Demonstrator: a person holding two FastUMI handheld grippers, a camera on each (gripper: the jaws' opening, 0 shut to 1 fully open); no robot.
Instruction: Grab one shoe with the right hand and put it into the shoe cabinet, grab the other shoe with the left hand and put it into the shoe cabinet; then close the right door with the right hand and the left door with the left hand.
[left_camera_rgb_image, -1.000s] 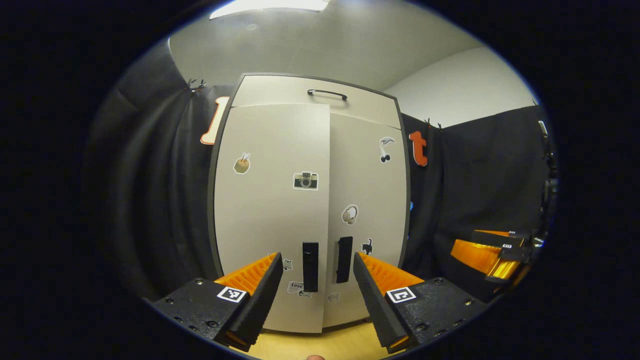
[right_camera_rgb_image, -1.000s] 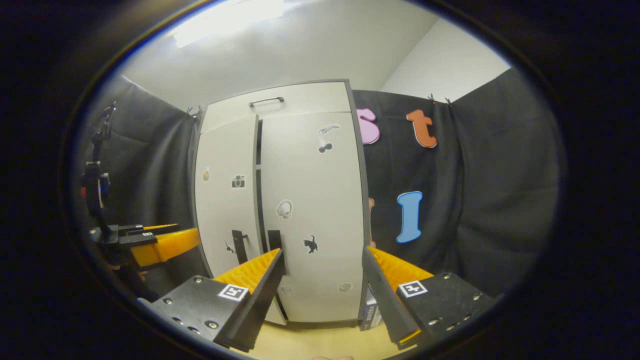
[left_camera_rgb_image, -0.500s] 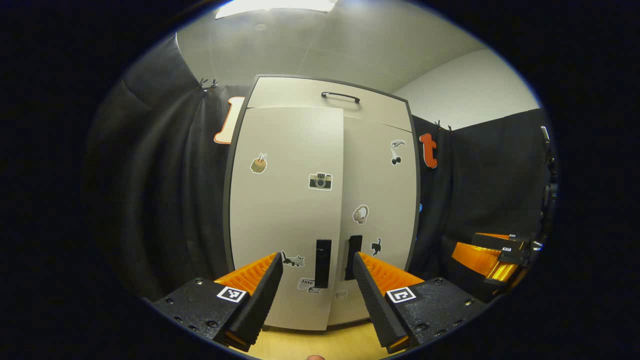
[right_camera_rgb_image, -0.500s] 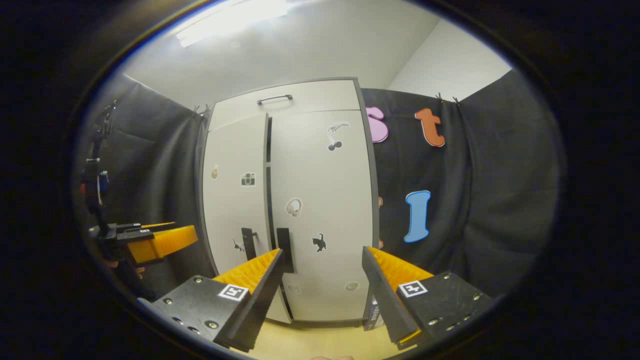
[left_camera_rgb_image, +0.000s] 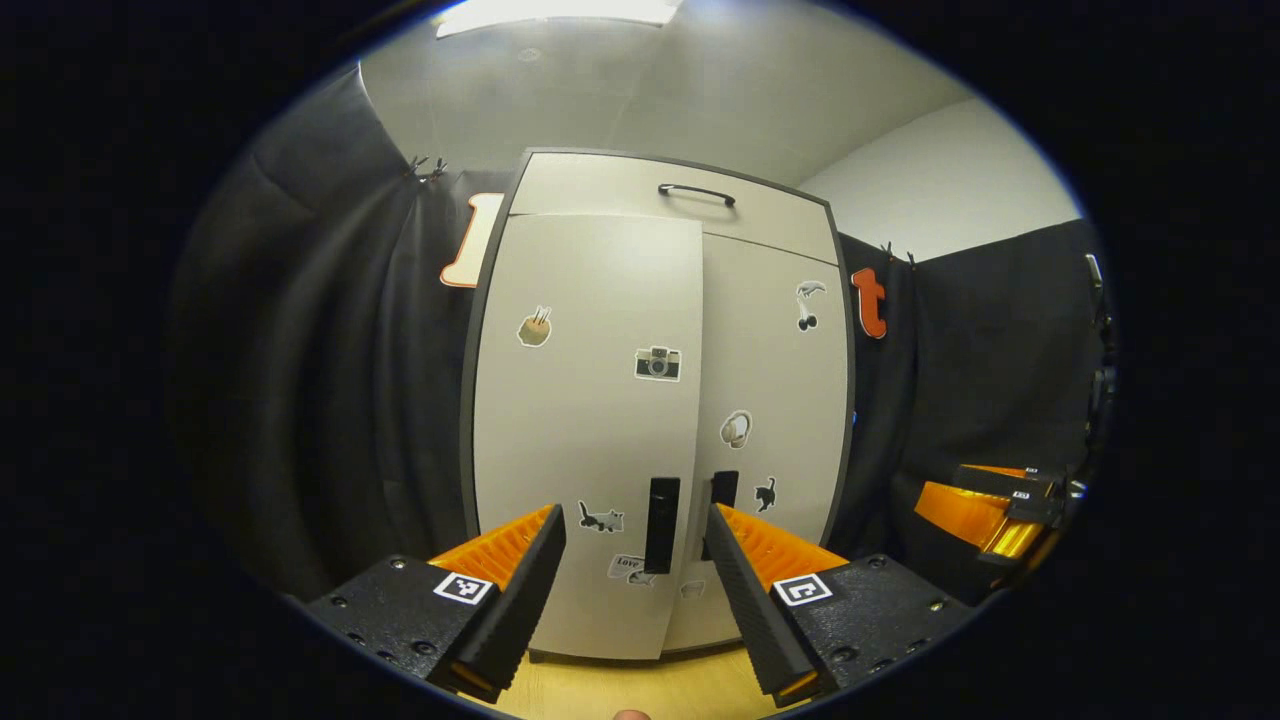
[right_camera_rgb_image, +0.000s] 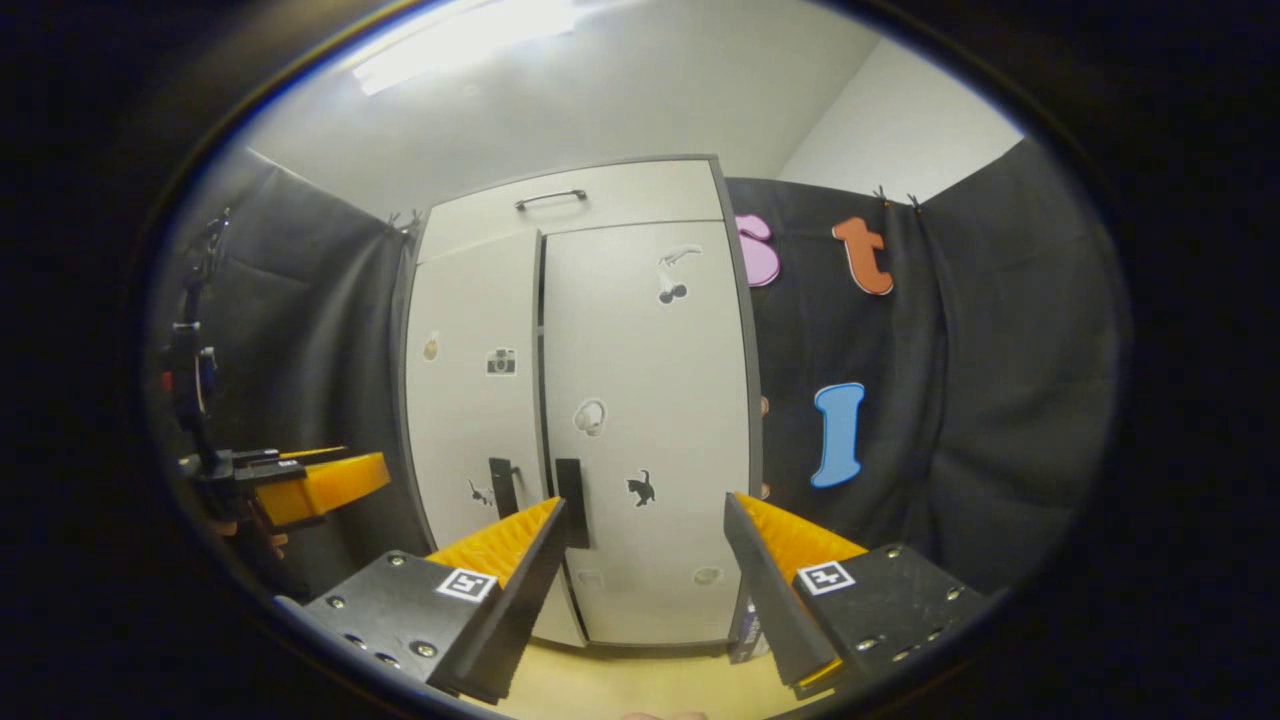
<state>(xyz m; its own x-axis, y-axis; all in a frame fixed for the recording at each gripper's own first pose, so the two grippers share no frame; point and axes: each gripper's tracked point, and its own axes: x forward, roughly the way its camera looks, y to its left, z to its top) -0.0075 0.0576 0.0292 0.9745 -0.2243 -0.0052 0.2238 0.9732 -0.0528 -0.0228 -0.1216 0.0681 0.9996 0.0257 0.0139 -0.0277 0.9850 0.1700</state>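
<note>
Shoe cabinet: tall pale-grey cabinet w/ two sticker-covered doors (left_camera_rgb_image: 660, 400), dead ahead of both tools, standing on light wood floor (left_camera_rgb_image: 620, 690).
Left door: pale-grey panel w/ camera sticker (left_camera_rgb_image: 585, 420); not flush. Its free edge sits proud of the right door in left gripper view, and right gripper view shows a dark slit between the two panels. Needs a last push, I judge.
Right door: pale-grey panel w/ cat sticker (right_camera_rgb_image: 650, 420); looks shut, flat w/ cabinet frame.
Left door handle: black vertical bar (left_camera_rgb_image: 663, 510), long axis upright, near the door's inner edge.
Right door handle: black vertical bar (right_camera_rgb_image: 571, 502), upright, just beside the slit.
Shoes: none seen outside; presumably inside, can't confirm.
Left tool (left_camera_rgb_image: 632, 570): fingers apart, holding nothing; left handle sits betw. them in the line of sight, door a little way off, no contact.
Right tool (right_camera_rgb_image: 645, 570): fingers apart, empty; aimed at right door's lower half, apart from it.
Nearer hand: left tool, squarely facing the ajar door.
Key relation: ajar edge lies straight fwd of left tool; push along tool's own axis, near handle side, far from hinge.
Stage: last step, approx.
</note>
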